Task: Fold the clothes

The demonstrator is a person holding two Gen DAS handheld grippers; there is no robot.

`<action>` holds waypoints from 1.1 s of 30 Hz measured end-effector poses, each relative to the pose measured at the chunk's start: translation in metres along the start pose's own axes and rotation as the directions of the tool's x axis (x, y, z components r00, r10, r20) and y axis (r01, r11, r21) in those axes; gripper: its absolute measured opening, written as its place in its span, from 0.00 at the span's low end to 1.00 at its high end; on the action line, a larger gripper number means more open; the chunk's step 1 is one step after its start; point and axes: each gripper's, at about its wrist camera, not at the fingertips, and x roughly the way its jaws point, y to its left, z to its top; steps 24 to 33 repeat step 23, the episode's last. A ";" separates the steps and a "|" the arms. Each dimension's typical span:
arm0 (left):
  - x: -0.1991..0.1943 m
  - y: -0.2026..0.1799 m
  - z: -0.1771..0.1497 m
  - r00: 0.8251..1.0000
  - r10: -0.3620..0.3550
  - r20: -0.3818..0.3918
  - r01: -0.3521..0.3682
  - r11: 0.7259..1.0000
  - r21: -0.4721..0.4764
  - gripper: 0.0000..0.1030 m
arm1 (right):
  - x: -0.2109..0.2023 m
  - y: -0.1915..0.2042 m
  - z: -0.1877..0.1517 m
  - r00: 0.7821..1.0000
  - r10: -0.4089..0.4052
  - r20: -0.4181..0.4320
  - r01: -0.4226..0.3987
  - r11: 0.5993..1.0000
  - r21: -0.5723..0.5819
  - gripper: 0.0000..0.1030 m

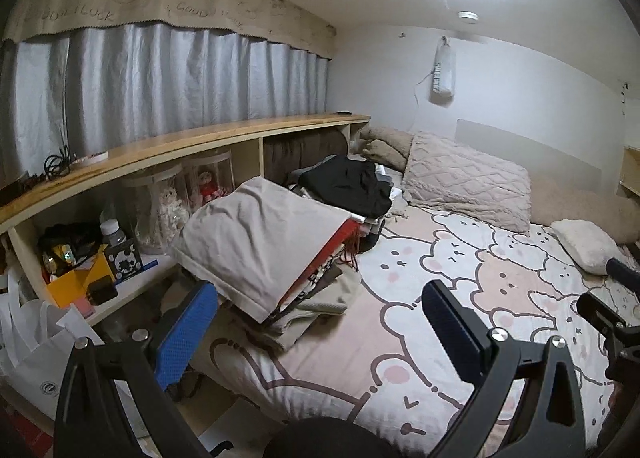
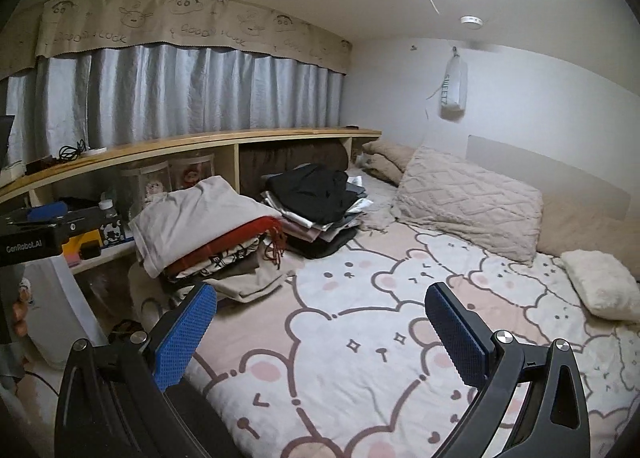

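Note:
Two stacks of folded clothes sit on the bed's left side. The near stack is topped by a beige garment (image 1: pixel 260 234) (image 2: pixel 196 213) over a red fringed piece (image 2: pixel 236 240). The far stack has a black garment (image 1: pixel 348 181) (image 2: pixel 312 187) on top. My left gripper (image 1: pixel 316 322) hovers open just in front of the near stack, with nothing between its blue pads. Further back over the bear-print sheet (image 2: pixel 360 338), my right gripper (image 2: pixel 320 322) is also open and holds nothing. The other gripper's body shows at the left edge of the right wrist view.
A wooden shelf (image 1: pixel 168 149) runs along the curtained window, holding jars, a bottle and boxes. Quilted beige pillows (image 1: pixel 464 181) and a small white cushion (image 1: pixel 588 246) lie at the head of the bed. A white paper bag (image 1: pixel 32 350) stands beside the bed.

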 end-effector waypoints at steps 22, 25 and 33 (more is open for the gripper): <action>0.006 -0.012 -0.005 0.999 -0.046 -0.011 0.046 0.999 0.002 1.00 | -0.008 -0.024 -0.004 0.996 -0.076 -0.046 0.077 0.996 0.039 1.00; 0.005 -0.012 -0.006 0.999 -0.048 -0.011 0.048 0.999 0.003 1.00 | -0.008 -0.023 -0.005 0.996 -0.079 -0.048 0.081 0.996 0.037 1.00; 0.005 -0.012 -0.006 0.999 -0.048 -0.011 0.048 0.999 0.003 1.00 | -0.008 -0.023 -0.005 0.996 -0.079 -0.048 0.081 0.996 0.037 1.00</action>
